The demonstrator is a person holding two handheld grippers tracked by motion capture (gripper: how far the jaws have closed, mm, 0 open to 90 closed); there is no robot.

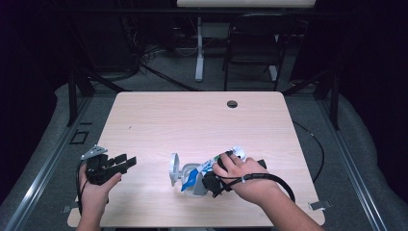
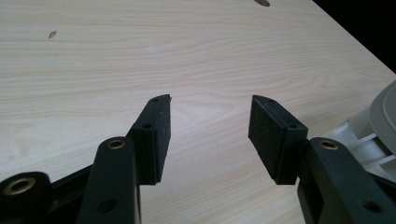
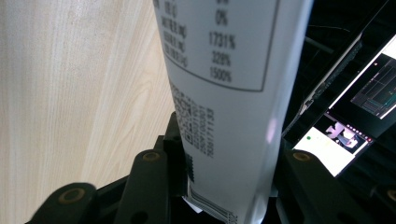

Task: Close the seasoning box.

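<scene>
Two grippers are seen over the table (image 1: 192, 120); roughly the first half of the job is judged done.

- Far left: the left gripper (image 1: 127, 162) is held low over the wood by the left hand (image 1: 96, 190). Its jaws are spread wide with nothing between them, as confirmed in the left gripper view (image 2: 210, 121), where bare tabletop is seen in the gap. No part in the work is being taken by it yet.
- Centre: a grey-white fixture (image 1: 175, 169) with a round disc stands on the table, and its edge is also caught at the right of the left gripper view (image 2: 373, 135). Its purpose cannot be told.
- Right of centre: the white-and-blue packet (image 1: 204, 168) is held tilted, with its blue end just at the fixture. Contact between the two cannot be made out.
- Right: the right gripper (image 1: 211, 182) is largely covered by the right hand (image 1: 240, 174). In its own view (image 3: 229, 154) the packet (image 3: 224, 93), printed with a table and a code, is clamped between the two jaws.

Done: the packet has been picked up and brought to the fixture.
Left: seating or release at the fixture, probably with the left gripper brought in for support.
</scene>
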